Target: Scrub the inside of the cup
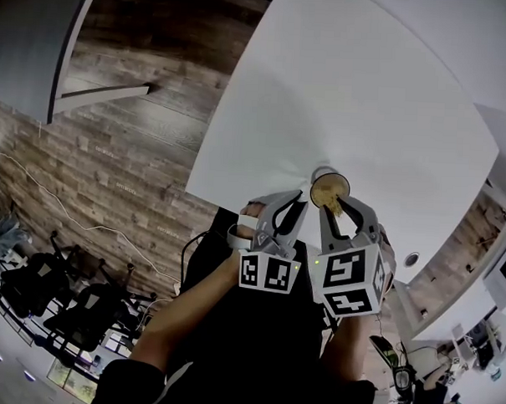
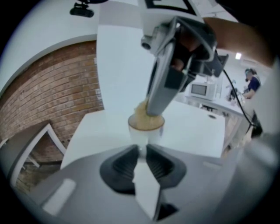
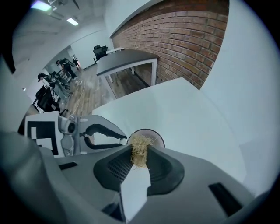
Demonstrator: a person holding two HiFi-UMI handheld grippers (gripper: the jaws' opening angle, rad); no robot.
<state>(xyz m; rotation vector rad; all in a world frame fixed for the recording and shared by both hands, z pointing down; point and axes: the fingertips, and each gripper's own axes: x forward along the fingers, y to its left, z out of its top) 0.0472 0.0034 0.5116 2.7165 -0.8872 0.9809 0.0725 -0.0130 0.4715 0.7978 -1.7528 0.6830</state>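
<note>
A small white cup [image 1: 324, 174] stands near the front edge of the white table [image 1: 366, 93]. A wad of straw-coloured scrubbing fibre [image 1: 330, 192] fills its mouth. My left gripper [image 1: 304, 199] is at the cup's left side. In the left gripper view its jaws [image 2: 141, 148] are shut on the cup's near wall [image 2: 139, 134]. From above, my right gripper [image 1: 336, 206] points steeply down into the cup. It is shut on the fibre wad [image 3: 140, 145], whose tip reaches into the cup's mouth [image 3: 154, 134]. The cup's inside is hidden by the wad.
The white table stretches away beyond the cup. A dark desk [image 3: 127, 59] stands by a brick wall [image 3: 188, 39]. Office chairs [image 1: 65, 289] are on the wooden floor to the left. A microwave [image 2: 203, 89] sits on a far counter.
</note>
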